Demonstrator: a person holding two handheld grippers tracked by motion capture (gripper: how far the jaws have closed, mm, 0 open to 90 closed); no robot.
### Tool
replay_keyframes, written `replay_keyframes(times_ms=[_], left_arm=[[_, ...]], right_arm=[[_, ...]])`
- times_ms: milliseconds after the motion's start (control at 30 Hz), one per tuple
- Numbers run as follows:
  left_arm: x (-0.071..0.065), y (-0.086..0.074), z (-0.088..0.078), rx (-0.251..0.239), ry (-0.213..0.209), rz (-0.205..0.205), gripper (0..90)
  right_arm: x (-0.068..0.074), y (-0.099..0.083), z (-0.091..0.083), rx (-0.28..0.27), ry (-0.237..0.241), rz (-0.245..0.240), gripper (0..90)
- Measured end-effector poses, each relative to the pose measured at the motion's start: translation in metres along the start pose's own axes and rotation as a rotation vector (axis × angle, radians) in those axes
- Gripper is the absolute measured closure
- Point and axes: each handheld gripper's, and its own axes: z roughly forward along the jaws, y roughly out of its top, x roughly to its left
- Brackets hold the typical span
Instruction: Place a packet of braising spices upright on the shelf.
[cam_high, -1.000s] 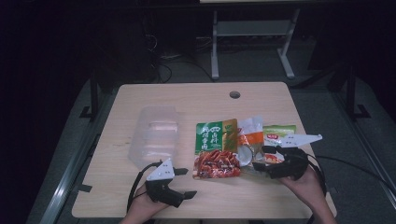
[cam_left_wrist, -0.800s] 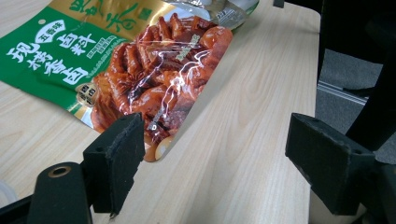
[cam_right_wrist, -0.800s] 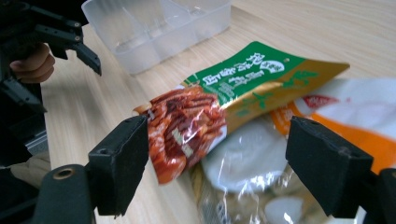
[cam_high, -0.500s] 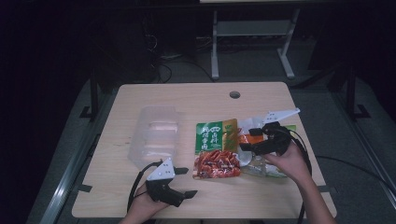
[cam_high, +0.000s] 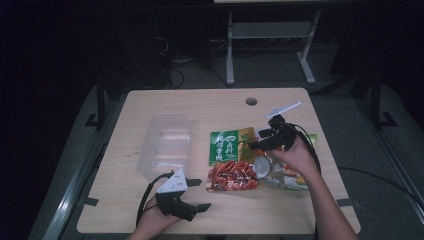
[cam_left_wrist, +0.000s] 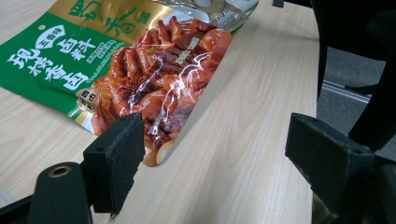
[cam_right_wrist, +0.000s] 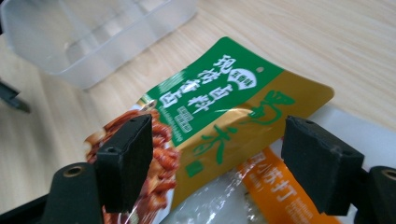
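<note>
A: Left to right. Clear plastic container (cam_high: 167, 145) is seen left of centre on the table (cam_high: 200, 102), apparently empty, lying flat. Left gripper (cam_high: 196, 194) is rested at the near edge, jaws wide apart, nothing held; it is aimed toward the red meat pack (cam_left_wrist: 161, 79).

B: And the packs?

A: Green-and-gold pouch (cam_high: 229, 146) is laid flat at centre, its near end overlapped by the red meat pack (cam_high: 231, 175). Right gripper (cam_high: 262, 139) is hovered just above the pouch's gold edge, jaws spread, nothing clamped. In the right gripper view the pouch (cam_right_wrist: 224, 100) is framed between the jaws, so it is judged the target.

B: How should the grab be done?

A: The free gold edge should be approached low, one jaw slid under, then closed on that edge alone.

B: Obstacles?

A: An orange sachet (cam_right_wrist: 275, 189) and a clear wrapper (cam_high: 280, 172) are tucked against the pouch on the right; they could be pinched along. The red pack on top may be dragged too. Path to the container is otherwise open.
</note>
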Motion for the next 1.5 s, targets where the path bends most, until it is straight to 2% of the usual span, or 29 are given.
replay_keyframes(times_ms=[33,333,467,867,900,1100,1233,1400,1500], left_arm=[[0.000,0.000,0.000,0.000,0.000,0.000,19.7],[-0.001,0.000,0.002,-0.001,-0.007,-0.002,19.7],[-0.001,0.000,0.002,-0.006,-0.006,-0.004,19.7],[-0.002,0.001,0.003,0.004,-0.009,0.006,19.8],[-0.002,0.001,0.004,0.003,-0.010,0.005,19.8],[-0.001,0.001,0.005,0.001,-0.005,-0.003,19.8],[-0.001,0.001,0.005,0.001,-0.002,-0.003,19.8],[-0.001,0.001,0.004,0.001,0.002,0.001,19.8],[-0.001,0.001,0.005,0.001,0.002,0.001,19.8]], right_arm=[[-0.001,0.002,0.001,0.007,0.004,0.025,25.1],[-0.019,0.009,0.020,0.071,-0.017,0.072,30.1],[-0.026,0.008,0.031,0.111,-0.035,0.112,32.8],[-0.038,0.006,0.048,0.155,-0.059,0.189,40.7],[-0.039,0.006,0.050,0.162,-0.049,0.201,44.7],[-0.037,0.006,0.060,0.209,-0.045,0.190,55.8],[-0.035,0.006,0.063,0.202,-0.030,0.194,70.9],[-0.032,0.007,0.062,0.192,-0.015,0.167,87.7],[-0.030,0.008,0.060,0.178,-0.003,0.156,89.6]])
